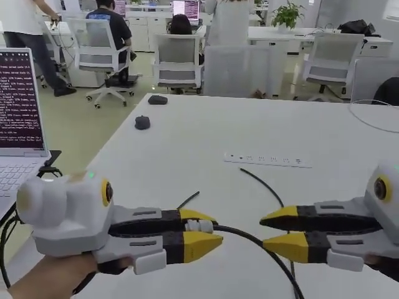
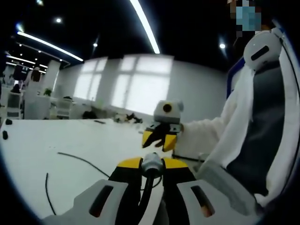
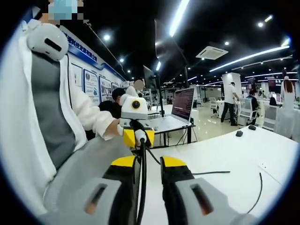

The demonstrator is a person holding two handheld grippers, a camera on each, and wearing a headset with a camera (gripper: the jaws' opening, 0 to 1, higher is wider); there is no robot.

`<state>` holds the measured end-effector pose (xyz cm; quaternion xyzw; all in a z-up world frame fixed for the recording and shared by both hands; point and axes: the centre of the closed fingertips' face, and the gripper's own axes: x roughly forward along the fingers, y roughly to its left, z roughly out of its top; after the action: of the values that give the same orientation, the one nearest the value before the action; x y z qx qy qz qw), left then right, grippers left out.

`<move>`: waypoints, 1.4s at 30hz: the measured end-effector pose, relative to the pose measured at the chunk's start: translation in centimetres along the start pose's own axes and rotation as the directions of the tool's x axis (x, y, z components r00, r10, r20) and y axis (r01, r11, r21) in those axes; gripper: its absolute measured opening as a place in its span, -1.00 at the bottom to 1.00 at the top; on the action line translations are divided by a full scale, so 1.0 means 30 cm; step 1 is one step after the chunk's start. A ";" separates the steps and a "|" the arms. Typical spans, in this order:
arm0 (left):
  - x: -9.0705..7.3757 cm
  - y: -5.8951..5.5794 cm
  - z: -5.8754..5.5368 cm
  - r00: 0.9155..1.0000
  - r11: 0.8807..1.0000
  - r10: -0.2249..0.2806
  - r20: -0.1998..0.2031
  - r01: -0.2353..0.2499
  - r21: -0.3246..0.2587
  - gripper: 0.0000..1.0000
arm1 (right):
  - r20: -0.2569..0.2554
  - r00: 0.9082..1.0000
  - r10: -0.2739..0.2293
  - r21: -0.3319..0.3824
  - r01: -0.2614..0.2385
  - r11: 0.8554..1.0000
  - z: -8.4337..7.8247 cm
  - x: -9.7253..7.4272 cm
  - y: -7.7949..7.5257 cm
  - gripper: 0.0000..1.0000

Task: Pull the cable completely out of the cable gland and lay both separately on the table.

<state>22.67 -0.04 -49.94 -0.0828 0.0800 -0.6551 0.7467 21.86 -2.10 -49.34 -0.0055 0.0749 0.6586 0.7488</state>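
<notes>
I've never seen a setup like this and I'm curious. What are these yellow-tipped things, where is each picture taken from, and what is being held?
There is no robot here: a person holds a two-jaw gripper in each hand. The head view comes from a headset camera looking down at the white table. The two round pictures come from a camera on each gripper, looking along its jaws. The left gripper is shut on a cable gland. A black cable runs out of the gland and between the open jaws of the right gripper. On the table lie a power strip, two mice, a laptop and thin loose wires.
</notes>
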 end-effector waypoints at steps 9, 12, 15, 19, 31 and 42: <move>0.009 -0.009 0.018 1.000 1.000 -0.012 0.012 0.012 0.003 -0.67 | -0.011 0.999 0.050 -0.003 -0.050 0.999 -0.003 0.057 0.011 -0.77; 0.010 -0.009 0.014 1.000 1.000 -0.013 0.008 0.013 0.004 -0.67 | -0.002 0.997 0.078 0.005 -0.078 0.997 -0.003 0.062 0.024 -0.93; 0.004 -0.006 0.007 1.000 1.000 -0.013 -0.001 0.013 -0.001 -0.67 | -0.012 0.996 0.089 0.018 -0.089 0.996 -0.016 0.062 0.017 -0.93; 0.000 -0.004 0.012 1.000 1.000 -0.009 -0.004 0.009 -0.011 -0.67 | -0.010 0.996 0.093 0.026 -0.093 0.995 -0.016 0.065 0.015 -0.93; -0.047 -0.017 0.050 0.999 0.999 -0.035 -0.018 0.035 -0.036 -0.67 | -0.079 0.997 0.013 0.025 -0.011 1.000 -0.013 0.053 0.012 -0.93; -0.136 0.011 0.087 0.998 0.998 -0.057 -0.018 0.057 -0.007 -0.67 | -0.183 0.980 -0.073 -0.006 0.073 0.997 -0.080 0.019 -0.013 -0.94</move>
<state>23.07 4.10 -47.42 -0.0815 0.0869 -0.6765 0.7267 22.05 -1.85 -51.82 -0.0684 0.1433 0.6274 0.7623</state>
